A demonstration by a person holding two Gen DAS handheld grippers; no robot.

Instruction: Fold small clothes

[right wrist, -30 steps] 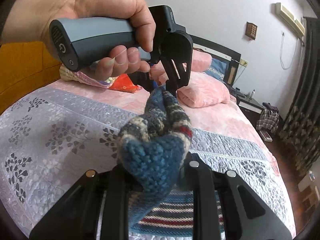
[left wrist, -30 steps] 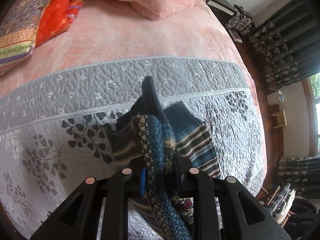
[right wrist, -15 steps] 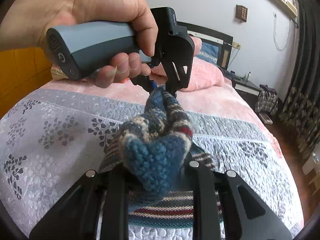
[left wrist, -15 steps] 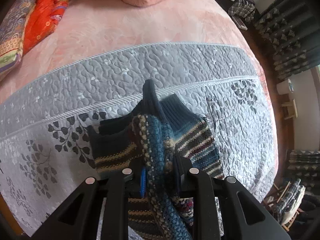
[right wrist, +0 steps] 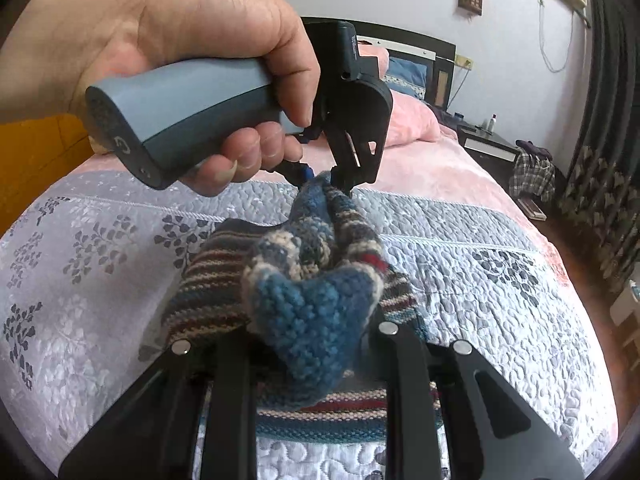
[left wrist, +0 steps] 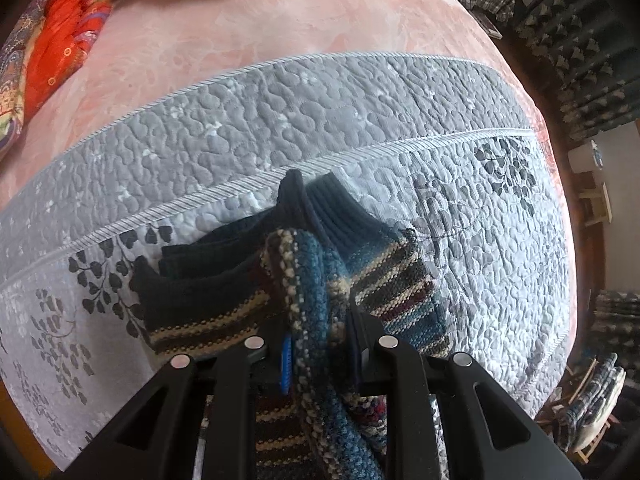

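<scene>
Both grippers, left [left wrist: 320,354] and right [right wrist: 314,344], stay clamped on the sweater's [left wrist: 320,280] bunched knit fold, now lowered closer to the quilt [left wrist: 320,128] near the bed's foot edge, the fold nearly laid.

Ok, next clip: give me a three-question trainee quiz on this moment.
1. True or false: both grippers are shut on the knitted garment.
2. The garment's lower part rests on: A the pink blanket, B the grey quilt, C the floor.
3. What grips the left gripper handle?

Key: 1 true. 2 B. 3 A hand.
</scene>
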